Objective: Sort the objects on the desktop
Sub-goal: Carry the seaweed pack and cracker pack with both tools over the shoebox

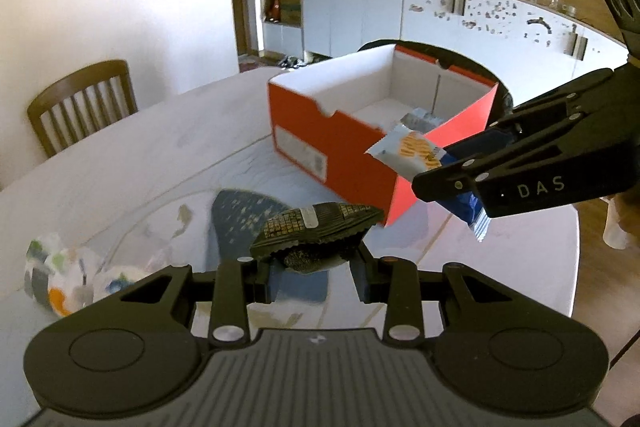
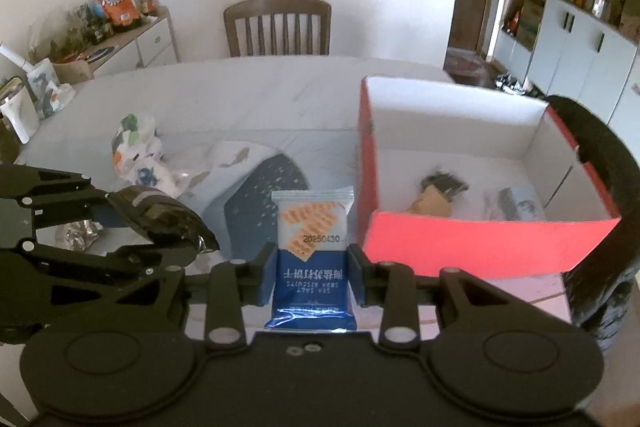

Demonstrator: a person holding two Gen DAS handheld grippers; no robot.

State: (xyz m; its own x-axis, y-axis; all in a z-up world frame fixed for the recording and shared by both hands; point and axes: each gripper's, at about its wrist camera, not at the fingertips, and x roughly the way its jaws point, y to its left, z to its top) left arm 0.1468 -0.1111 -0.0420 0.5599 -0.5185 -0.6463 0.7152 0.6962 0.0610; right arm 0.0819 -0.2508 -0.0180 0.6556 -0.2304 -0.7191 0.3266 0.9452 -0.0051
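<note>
Cracker packet [image 2: 311, 227] pinched in right gripper [image 2: 312, 269], just beside red box [image 2: 472, 239]. Dark scrubber [image 1: 320, 227] squeezed in left gripper [image 1: 308, 267], above table [image 1: 140, 155]. Could slip and drop outside box if tilted.

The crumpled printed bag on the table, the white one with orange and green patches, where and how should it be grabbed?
Grab the crumpled bag by its raised, bunched top, coming from above. It lies in a loose heap on the table with folds sticking up, so there is nothing firm at the sides to pinch. Both tongs are busy now: the right holds a biscuit packet, the left a dark packet.
</note>
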